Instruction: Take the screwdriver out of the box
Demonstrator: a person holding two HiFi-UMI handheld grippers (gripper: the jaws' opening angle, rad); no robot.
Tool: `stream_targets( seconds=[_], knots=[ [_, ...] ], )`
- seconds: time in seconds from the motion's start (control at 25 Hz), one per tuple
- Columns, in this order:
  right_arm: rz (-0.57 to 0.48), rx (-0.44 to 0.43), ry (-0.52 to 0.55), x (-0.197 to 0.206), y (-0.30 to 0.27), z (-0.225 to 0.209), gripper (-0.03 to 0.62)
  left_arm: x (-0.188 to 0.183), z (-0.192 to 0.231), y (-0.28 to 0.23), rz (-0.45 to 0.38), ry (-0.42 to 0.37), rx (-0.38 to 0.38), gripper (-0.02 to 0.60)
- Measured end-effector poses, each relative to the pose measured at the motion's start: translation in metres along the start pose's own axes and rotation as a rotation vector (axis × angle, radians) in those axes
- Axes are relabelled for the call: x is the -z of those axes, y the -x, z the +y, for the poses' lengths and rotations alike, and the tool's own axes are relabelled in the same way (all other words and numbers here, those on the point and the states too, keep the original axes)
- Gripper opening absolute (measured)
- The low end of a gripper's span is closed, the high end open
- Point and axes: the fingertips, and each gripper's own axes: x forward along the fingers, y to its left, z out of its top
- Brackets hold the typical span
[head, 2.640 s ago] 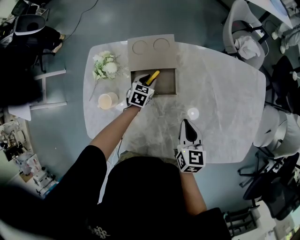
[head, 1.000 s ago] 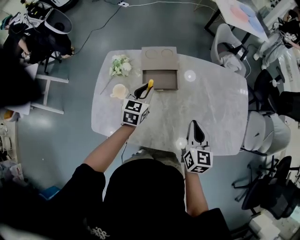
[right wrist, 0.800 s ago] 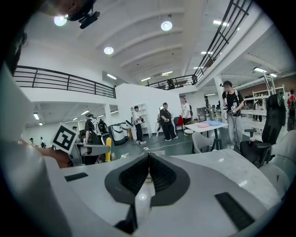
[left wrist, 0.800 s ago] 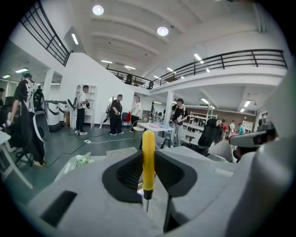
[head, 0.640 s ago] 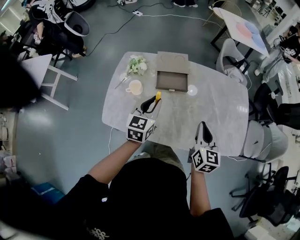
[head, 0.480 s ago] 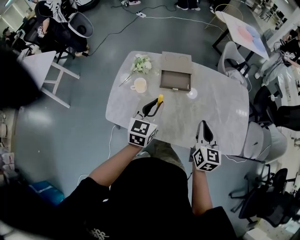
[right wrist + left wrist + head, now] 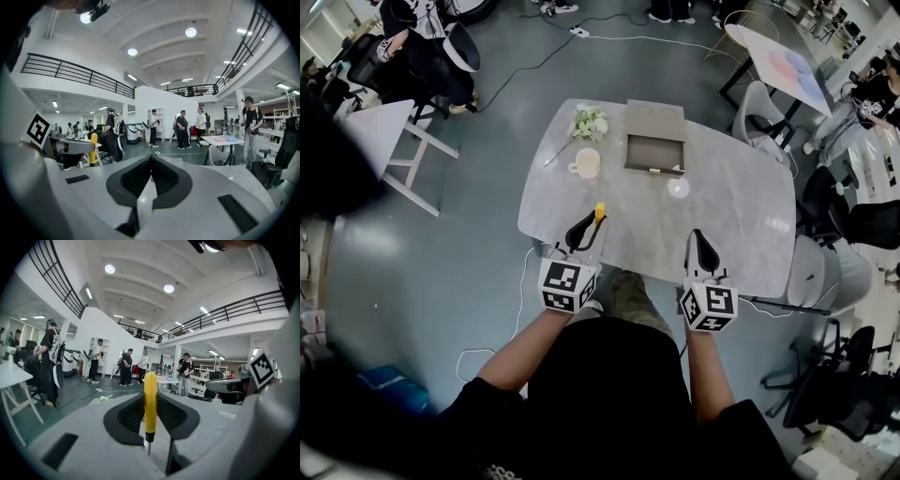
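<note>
Overhead, a pale marble table stands on a grey-blue floor in a large hall. Chairs crowd its 3 o'clock side and a small white table sits out at 9 o'clock. The gripper views show a railed balcony, round ceiling lights and people standing about. At the table's 12 o'clock edge lies the box, open, with a cup and flowers near it at 9 to 10 o'clock. The screwdriver is out of the box and well apart from it, over the table's near edge at about 7 o'clock. The left gripper is clamped on it, both pads pressing the yellow handle. The handle runs upright between the jaws, its rounded end rising past the fingertips toward 12 o'clock and its metal tip pointing to 6 o'clock, back at the gripper's body. From that gripper the box lies at roughly 1 o'clock. The right gripper hangs at the table's 5 o'clock edge, jaws together with nothing between them.
</note>
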Motion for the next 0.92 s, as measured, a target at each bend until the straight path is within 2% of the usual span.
stream_targets(
  seconds=[0.92],
  knots=[
    [0.010,-0.016,0.016,0.004,-0.013,0.036,0.012,0.003,0.028,0.018,-0.026,0.018,-0.022,0.087]
  ],
)
